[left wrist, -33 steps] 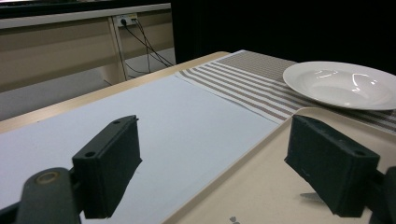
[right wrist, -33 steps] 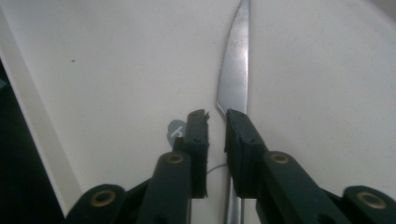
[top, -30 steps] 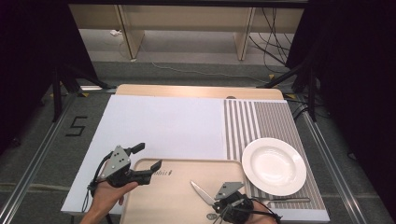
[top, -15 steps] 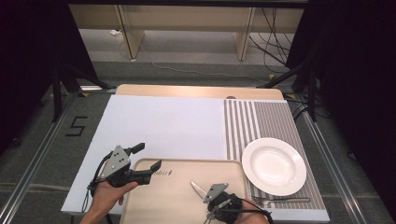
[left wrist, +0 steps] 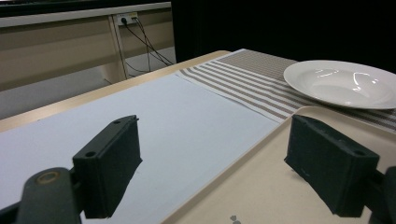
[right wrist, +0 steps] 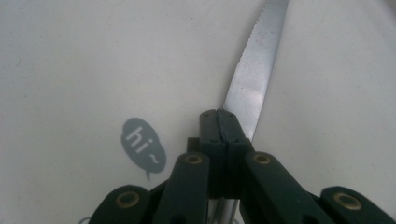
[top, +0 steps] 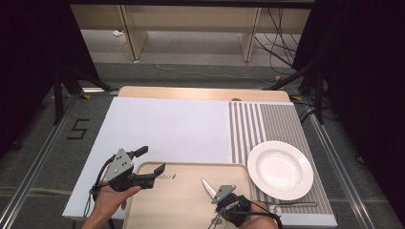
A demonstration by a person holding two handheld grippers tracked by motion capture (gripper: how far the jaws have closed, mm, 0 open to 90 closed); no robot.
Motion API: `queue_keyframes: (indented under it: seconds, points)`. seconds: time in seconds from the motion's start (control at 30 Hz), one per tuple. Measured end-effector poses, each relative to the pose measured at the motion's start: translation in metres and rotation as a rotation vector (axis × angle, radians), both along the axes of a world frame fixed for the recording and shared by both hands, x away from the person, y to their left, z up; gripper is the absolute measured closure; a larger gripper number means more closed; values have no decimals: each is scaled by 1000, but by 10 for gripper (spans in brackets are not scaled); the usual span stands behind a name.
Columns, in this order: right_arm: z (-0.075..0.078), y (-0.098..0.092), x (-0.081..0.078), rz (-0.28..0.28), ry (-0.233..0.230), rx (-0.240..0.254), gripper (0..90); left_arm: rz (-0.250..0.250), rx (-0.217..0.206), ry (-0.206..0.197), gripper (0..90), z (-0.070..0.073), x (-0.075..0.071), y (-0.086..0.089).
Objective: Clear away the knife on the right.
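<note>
Right gripper view looks straight down the shut jaws of the right gripper [right wrist: 223,122], which are pressed together on a table knife [right wrist: 252,79]. Its serrated steel blade runs up and away from the pads toward the top edge, and the pads clamp it low down, where the blade ends; the handle is hidden under the gripper body. Beneath the knife lies the pale surface of a tray [right wrist: 70,70], printed with a small grey speech bubble [right wrist: 143,146] that reads "hi".

From the high view, the knife [top: 207,186] sits over the near middle of the beige tray [top: 181,205], its tip pointing away from the person and a little to the left, with the right gripper [top: 220,196] closed on it at the tray's near edge.

At the tray's far left corner, the left gripper [top: 152,160] is in the person's left hand [top: 112,196], jaws spread wide with nothing between them; one jaw is over the white mat [top: 167,129], the other over the tray's rim.

To the right of the tray a white plate [top: 280,169] rests on a striped placemat [top: 274,124], close beside the tray, and a piece of cutlery [top: 291,205] lies on the placemat just in front of the plate.
</note>
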State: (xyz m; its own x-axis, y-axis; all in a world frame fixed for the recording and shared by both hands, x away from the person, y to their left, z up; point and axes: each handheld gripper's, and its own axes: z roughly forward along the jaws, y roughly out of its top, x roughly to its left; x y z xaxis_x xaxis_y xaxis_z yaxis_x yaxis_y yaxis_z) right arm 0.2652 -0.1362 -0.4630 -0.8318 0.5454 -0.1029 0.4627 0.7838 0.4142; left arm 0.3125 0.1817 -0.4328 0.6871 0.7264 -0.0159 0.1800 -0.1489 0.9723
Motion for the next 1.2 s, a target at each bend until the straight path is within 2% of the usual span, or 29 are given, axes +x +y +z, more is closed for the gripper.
queue_keyframes:
  seconds: [0.07, 0.2, 0.33, 0.37, 0.47, 0.7, 1.2]
  points:
    - [1, -2, 1, -9, 9, -12, 900, 5, 5, 3, 169, 1, -1, 0]
    - [2, -8, 4, -33, 10, 11, 900, 5, 6, 2, 169, 1, 0, 1]
    - [2, -13, 6, -51, 6, -3, 900, 4, 5, 1, 169, 1, -1, 0]
    - [2, -14, 7, -47, 9, -20, 900, 4, 6, 1, 170, 1, -1, 1]
    - [1, -19, 8, -66, -7, -27, 900, 5, 6, 1, 169, 1, -1, 1]
    - [2, -32, 11, -104, 0, -35, 900, 5, 5, 1, 169, 1, -1, 1]
    - [4, -47, 10, -126, 37, -32, 900, 7, 5, 1, 169, 1, -1, 1]
